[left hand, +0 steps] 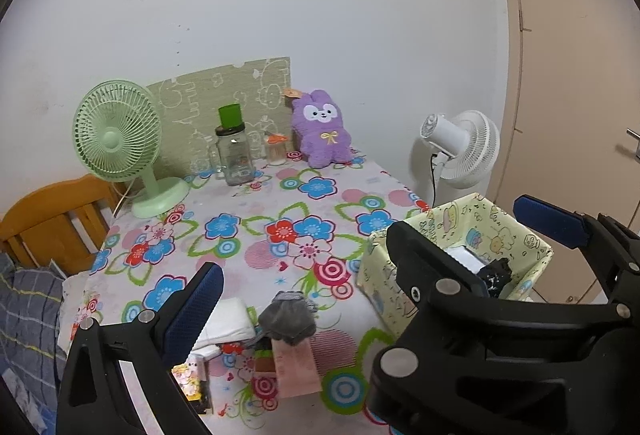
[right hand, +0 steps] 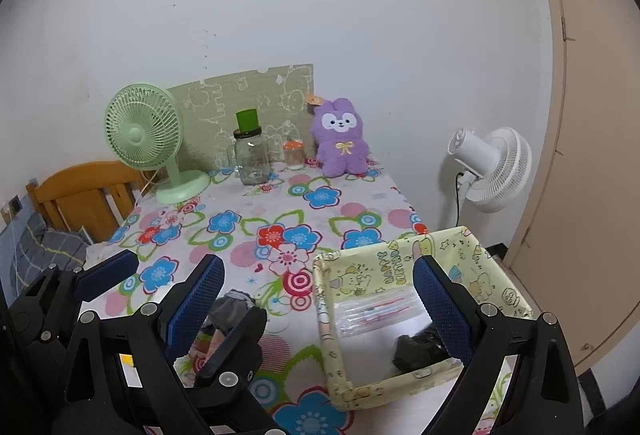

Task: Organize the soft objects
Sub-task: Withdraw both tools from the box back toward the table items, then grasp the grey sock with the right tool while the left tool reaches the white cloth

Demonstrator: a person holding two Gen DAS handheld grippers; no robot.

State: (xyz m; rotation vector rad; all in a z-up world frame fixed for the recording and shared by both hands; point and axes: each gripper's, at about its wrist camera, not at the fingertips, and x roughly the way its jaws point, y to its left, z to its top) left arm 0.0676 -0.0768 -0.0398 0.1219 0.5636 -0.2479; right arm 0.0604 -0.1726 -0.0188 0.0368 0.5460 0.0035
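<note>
Hovering spread and empty, the left gripper faced the grey sock near the table's front, while the equally spread right gripper framed the yellow fabric box, seemingly its destination.

- yellow cartoon-print box, inner back wall: reads "HAPPY" w/ a 2nd line under it, too small to make out
- no other legible txt
</note>
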